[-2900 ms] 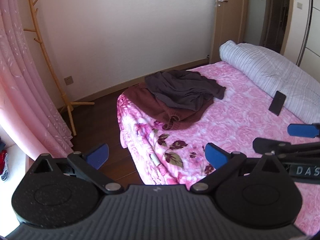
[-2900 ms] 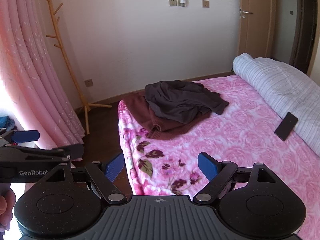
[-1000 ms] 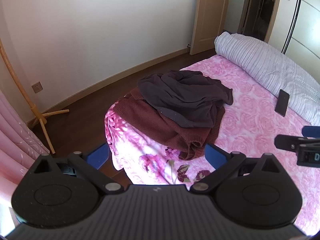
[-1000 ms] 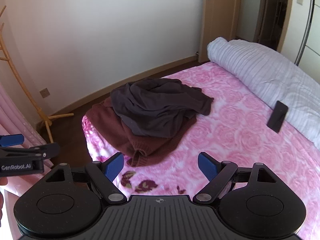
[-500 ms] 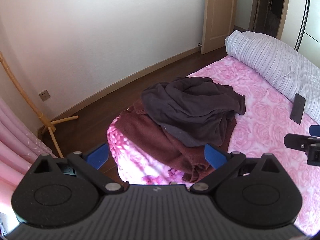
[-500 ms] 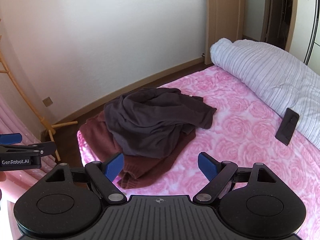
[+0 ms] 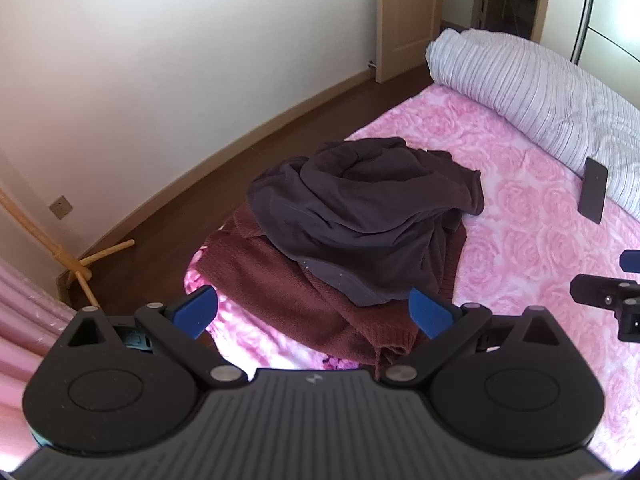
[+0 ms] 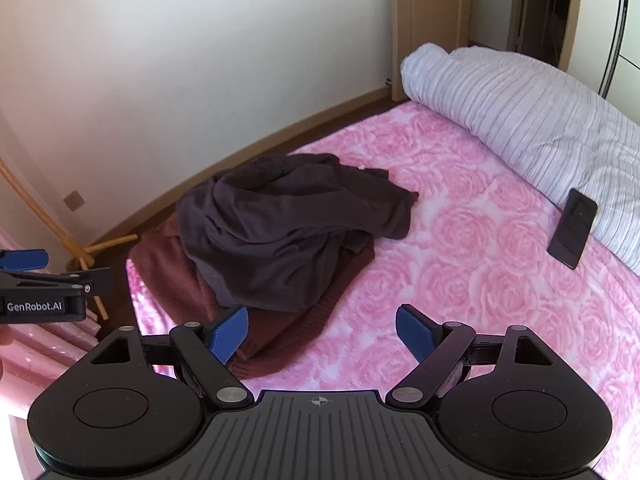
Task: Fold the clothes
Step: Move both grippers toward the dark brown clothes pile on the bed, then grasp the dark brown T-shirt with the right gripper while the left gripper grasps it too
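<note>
- Bed (image 8: 460, 280): my clothes sit heaped at its far-left corner, by the edge nearest the wall.
- Maroon knit sweater (image 7: 280, 292): spread flat underneath, its hem reaching towards me.
- Dark garment (image 7: 360, 216): crumpled on top, no clear long axis.
- Left gripper (image 7: 312, 312): fingers spread, empty, directly before the pile, nearer than mine on the right.
- Right gripper (image 8: 322, 330): also spread, empty; the pile lies ahead-left.

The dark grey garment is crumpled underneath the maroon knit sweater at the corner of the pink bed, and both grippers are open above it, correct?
Not quite: the stacking is reversed. Both wrist views show the crumpled dark grey garment lying on top of the maroon knit sweater, at the corner of the pink rose-patterned bed. The left gripper and right gripper are indeed open, holding nothing.
</note>
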Motion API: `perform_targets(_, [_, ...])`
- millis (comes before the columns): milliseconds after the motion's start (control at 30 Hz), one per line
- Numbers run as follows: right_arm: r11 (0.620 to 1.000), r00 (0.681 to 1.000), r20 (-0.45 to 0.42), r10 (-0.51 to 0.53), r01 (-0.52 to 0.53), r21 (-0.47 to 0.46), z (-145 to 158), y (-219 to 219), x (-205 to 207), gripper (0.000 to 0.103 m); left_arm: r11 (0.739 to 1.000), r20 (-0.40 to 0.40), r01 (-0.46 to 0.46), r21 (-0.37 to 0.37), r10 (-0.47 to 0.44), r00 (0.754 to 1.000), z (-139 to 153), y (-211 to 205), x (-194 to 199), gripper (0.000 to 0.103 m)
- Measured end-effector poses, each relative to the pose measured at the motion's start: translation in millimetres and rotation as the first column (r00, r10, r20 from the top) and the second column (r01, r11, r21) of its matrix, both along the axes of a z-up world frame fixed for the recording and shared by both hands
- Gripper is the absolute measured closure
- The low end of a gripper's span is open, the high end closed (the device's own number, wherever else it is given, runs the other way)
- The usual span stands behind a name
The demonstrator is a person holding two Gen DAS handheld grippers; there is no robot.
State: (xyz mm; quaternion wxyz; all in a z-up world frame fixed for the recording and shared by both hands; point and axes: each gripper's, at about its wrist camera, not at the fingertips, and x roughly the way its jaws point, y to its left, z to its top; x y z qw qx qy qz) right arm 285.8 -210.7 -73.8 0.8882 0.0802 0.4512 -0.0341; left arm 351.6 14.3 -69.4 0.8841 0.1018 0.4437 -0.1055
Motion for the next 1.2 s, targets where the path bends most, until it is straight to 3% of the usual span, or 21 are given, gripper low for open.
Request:
perform_targets(200, [1.000,0.999,-0.041,-0.004,0.002,-0.030,-21.8,-4.2,42.7,0.019,0.989,-0.025,0.139,0.054,-0.138,0.990,-32.5,-1.4,56.4,0.002])
perform_targets(400, [0.985,0.988,-0.105,0.115,-0.127,-0.115,-55.1,4.5,106.6,0.019,0.949,-0.070,0.296,0.113,-0.289,0.955,-76.5,0.8,122.0,0.002])
perform_targets(467, [0.970,0.975,-0.136,0.176,-0.195,-0.147,-71.1,9.5,130.0,0.019,0.923,-0.077,0.367,0.120,-0.359,0.930,-93.0,-0.5,142.8,0.003])
perform_targets(600, [0.911,0.920,-0.205,0.335,-0.372,-0.177,-111.9,25.5,178.8,0.019,0.826,-0.079,0.539,0.163,-0.534,0.842,-128.3,-6.3,177.7,0.006])
perform_targets(733, [0.810,0.832,-0.249,0.495,-0.546,-0.214,-148.3,47.8,222.3,0.019,0.721,-0.084,0.664,0.198,-0.662,0.745,-162.1,-9.5,202.5,0.011])
perform_targets(867, [0.711,0.755,-0.292,0.587,-0.653,-0.259,-179.2,64.9,253.7,0.020,0.612,-0.111,0.753,0.240,-0.754,0.648,-190.0,-10.3,217.5,0.018])
perform_targets(900, [0.688,0.736,-0.306,0.605,-0.676,-0.266,-186.9,68.4,260.8,0.020,0.604,-0.109,0.762,0.234,-0.762,0.638,-193.5,-10.1,220.6,0.018])
perform_targets(933, [0.664,0.716,-0.319,0.621,-0.696,-0.272,-194.4,71.7,267.9,0.027,0.600,-0.104,0.768,0.226,-0.769,0.631,-196.5,-9.9,223.7,0.021])
perform_targets(967, [0.677,0.723,-0.322,0.611,-0.688,-0.261,-196.8,70.2,272.2,0.035,0.605,-0.102,0.768,0.210,-0.768,0.632,-197.5,-10.2,226.3,0.025])
perform_targets(1033, [0.703,0.737,-0.328,0.591,-0.669,-0.239,-201.4,67.2,280.5,0.052,0.618,-0.101,0.765,0.181,-0.762,0.639,-196.9,-11.7,229.7,0.045])
perform_targets(1067, [0.722,0.752,-0.321,0.576,-0.652,-0.231,-197.9,64.2,282.3,0.071,0.624,-0.103,0.762,0.173,-0.758,0.644,-195.6,-12.7,230.3,0.051])
perform_targets(1133, [0.758,0.785,-0.292,0.546,-0.611,-0.226,-183.4,57.0,275.7,0.085,0.633,-0.097,0.755,0.169,-0.752,0.652,-187.9,-14.9,226.3,0.079])
perform_targets(1200, [0.793,0.817,-0.263,0.513,-0.569,-0.218,-168.7,49.9,269.0,0.089,0.637,-0.085,0.748,0.185,-0.749,0.658,-173.7,-18.0,219.6,0.098])
